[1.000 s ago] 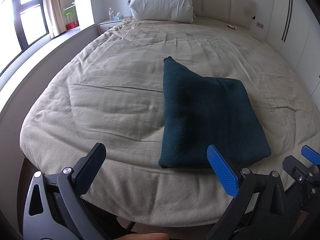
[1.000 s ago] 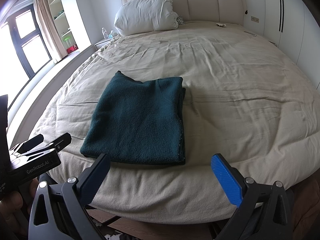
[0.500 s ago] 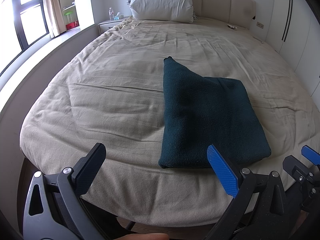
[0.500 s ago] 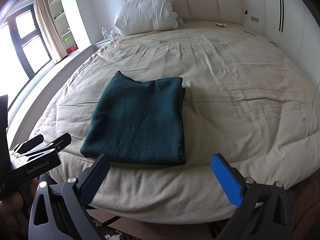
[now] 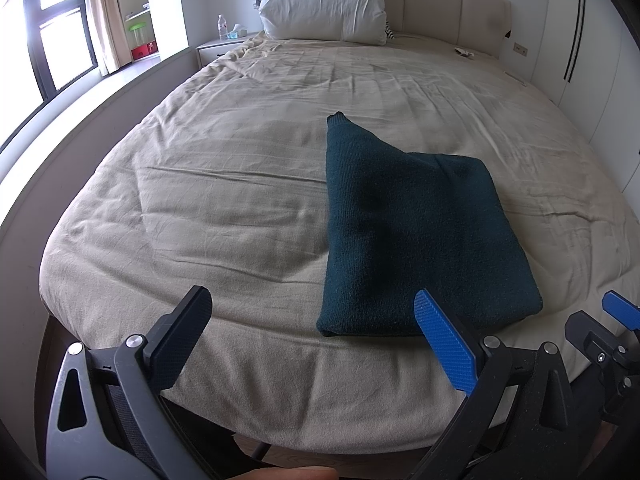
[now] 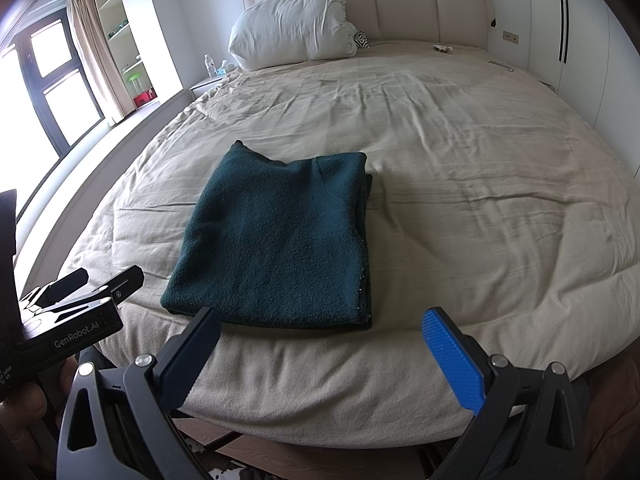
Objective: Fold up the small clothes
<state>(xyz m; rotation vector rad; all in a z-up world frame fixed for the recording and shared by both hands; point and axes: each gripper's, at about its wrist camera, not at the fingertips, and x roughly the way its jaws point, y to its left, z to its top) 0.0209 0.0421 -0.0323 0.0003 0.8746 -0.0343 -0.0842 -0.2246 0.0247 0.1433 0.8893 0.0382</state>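
Observation:
A dark green fleece garment [image 5: 416, 236] [image 6: 280, 240] lies folded into a flat rectangle near the foot of the bed, one corner sticking out toward the headboard. My left gripper [image 5: 316, 320] hovers open just short of the bed's foot edge, left of the garment's near edge, holding nothing. My right gripper [image 6: 324, 338] is also open and empty, held in front of the garment's near edge without touching it. Each gripper shows at the edge of the other's view.
The beige bed cover [image 5: 224, 184] [image 6: 480, 184] spreads wide around the garment. A white pillow [image 5: 324, 4] [image 6: 292, 26] leans on the headboard. A nightstand with a water bottle [image 5: 222, 28] stands at the far left, beside a window. White wardrobes line the right wall.

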